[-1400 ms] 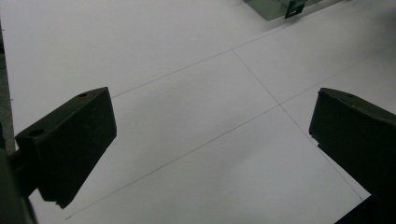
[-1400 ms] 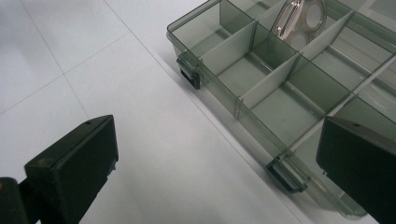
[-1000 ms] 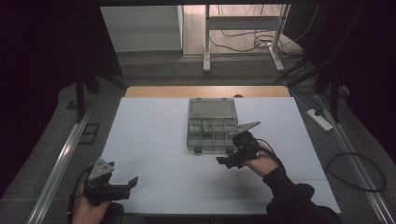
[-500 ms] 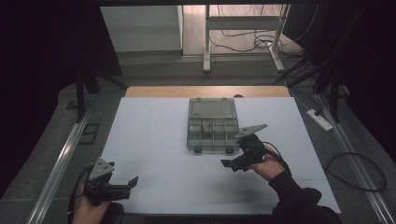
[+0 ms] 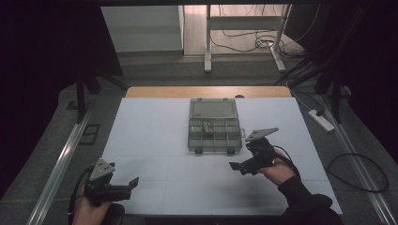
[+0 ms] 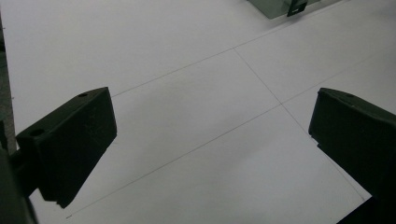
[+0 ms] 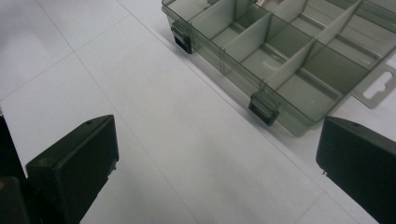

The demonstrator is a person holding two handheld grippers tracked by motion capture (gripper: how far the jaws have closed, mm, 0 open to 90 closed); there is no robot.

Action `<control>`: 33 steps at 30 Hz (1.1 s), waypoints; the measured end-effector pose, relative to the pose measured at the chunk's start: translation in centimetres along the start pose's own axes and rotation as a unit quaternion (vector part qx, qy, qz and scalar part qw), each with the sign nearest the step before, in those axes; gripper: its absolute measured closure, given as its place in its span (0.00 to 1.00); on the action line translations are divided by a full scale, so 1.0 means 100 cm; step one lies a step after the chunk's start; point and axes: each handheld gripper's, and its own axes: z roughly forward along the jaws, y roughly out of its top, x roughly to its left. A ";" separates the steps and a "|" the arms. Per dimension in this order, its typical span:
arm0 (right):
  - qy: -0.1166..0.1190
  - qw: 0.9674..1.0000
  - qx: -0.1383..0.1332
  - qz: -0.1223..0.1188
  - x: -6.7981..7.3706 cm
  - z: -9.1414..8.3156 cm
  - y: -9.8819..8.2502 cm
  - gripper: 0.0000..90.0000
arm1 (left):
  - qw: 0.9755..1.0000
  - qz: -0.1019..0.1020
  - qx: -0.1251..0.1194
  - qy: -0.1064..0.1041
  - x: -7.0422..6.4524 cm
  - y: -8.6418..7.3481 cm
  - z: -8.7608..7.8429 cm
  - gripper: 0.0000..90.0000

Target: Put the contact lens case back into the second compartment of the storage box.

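1. The compartment box (image 5: pixel 214 125) lies open at the middle of the table (image 5: pixel 155 126), something small in one back compartment; judging by this, little is done.
2. The right tool (image 5: pixel 238 165), jaws apart and empty, hovers near the box's front right corner; the left tool (image 5: pixel 132 183), also open, waits well apart.
3. The right gripper view shows the front latches (image 7: pixel 264 108) and empty near compartments; the high view shows the small contents (image 5: pixel 207 125).

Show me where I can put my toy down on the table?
Bare white table lies left of the compartment box, and in front of it between the left gripper and right gripper. It is tight between the box and the right gripper.
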 end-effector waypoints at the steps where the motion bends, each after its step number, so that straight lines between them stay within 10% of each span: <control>1: -0.001 1.000 -0.001 0.001 0.000 -0.001 -0.001 0.00 | 1.000 0.000 0.000 0.000 0.000 0.000 0.000 0.01; 33: -0.043 0.999 0.020 0.016 -0.006 -0.027 -0.039 0.00 | 1.000 -0.004 -0.002 -0.001 0.001 0.000 0.000 0.01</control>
